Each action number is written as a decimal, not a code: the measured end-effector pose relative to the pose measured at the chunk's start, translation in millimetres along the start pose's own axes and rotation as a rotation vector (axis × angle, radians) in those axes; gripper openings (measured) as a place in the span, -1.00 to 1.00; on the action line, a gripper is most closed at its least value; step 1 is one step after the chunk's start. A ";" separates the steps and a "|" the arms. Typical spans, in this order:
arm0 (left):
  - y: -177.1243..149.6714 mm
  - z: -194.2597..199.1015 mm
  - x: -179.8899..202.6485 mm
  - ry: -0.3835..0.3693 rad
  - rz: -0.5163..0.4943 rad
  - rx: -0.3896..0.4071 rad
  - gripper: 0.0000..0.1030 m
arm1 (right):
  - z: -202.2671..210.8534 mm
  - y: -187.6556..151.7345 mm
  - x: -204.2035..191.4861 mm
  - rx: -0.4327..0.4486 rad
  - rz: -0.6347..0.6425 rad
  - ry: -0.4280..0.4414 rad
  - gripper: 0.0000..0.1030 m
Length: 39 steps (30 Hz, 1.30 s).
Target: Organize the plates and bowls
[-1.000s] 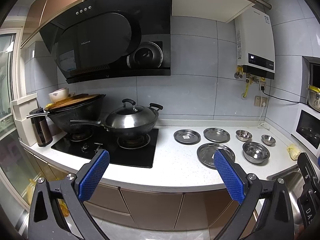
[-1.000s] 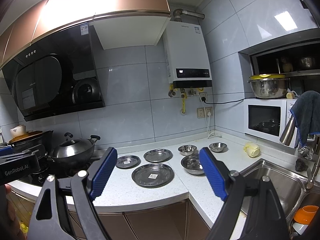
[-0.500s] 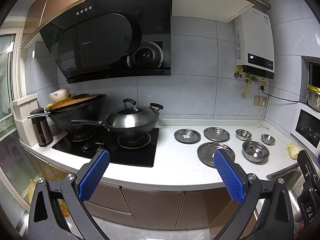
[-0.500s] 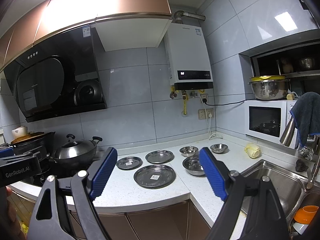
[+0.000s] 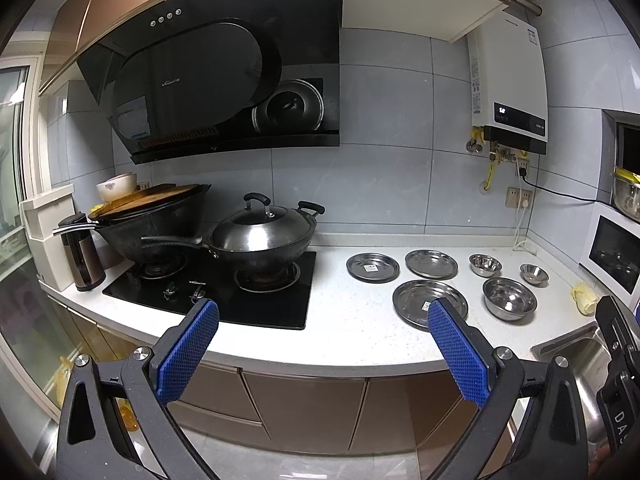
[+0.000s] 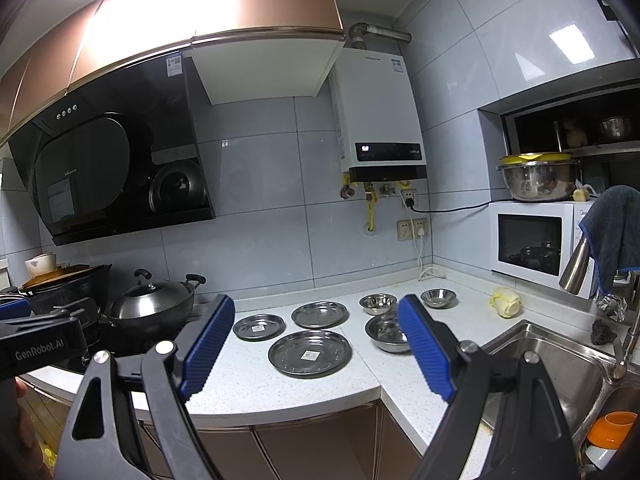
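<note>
Three steel plates lie on the white counter: a large one (image 5: 424,300) (image 6: 310,354) in front, two smaller ones (image 5: 372,267) (image 5: 431,264) behind it. To their right stand three steel bowls: a large one (image 5: 509,304) (image 6: 386,332) and two small ones (image 5: 485,264) (image 5: 534,274). My left gripper (image 5: 322,344) is open and empty, held off the counter's front edge. My right gripper (image 6: 316,344) is open and empty, also short of the counter, facing the large plate.
A black hob (image 5: 216,288) with a lidded wok (image 5: 260,236) and a second wok (image 5: 156,220) fills the counter's left. A sink (image 6: 552,364) lies at the right, a microwave (image 6: 532,242) behind it. A yellow lump (image 6: 506,302) sits near the bowls.
Both grippers have drifted slightly closer to the counter and a little upward; the plates and bowls have not moved. Both jaws stay open.
</note>
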<state>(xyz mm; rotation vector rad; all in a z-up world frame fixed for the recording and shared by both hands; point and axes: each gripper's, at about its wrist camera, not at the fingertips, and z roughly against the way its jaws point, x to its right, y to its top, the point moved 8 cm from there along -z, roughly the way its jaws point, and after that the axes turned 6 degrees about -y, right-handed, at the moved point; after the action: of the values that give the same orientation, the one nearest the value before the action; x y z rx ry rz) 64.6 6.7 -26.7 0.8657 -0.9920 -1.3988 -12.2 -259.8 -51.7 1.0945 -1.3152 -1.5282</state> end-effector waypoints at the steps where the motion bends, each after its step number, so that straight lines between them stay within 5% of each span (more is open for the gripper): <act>1: 0.2 -0.3 0.0 0.002 0.000 0.000 0.98 | 0.0 0.2 0.3 0.000 0.001 0.000 0.64; 39: -1.4 -3.8 3.1 -0.003 0.002 -0.011 0.98 | -2.6 2.4 9.3 -0.009 -0.004 -0.011 0.64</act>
<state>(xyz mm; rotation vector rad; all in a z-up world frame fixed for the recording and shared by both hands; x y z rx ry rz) 67.4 3.3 -29.3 0.8546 -0.9866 -1.4028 -12.3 -269.7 -50.4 1.0853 -1.3134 -1.5431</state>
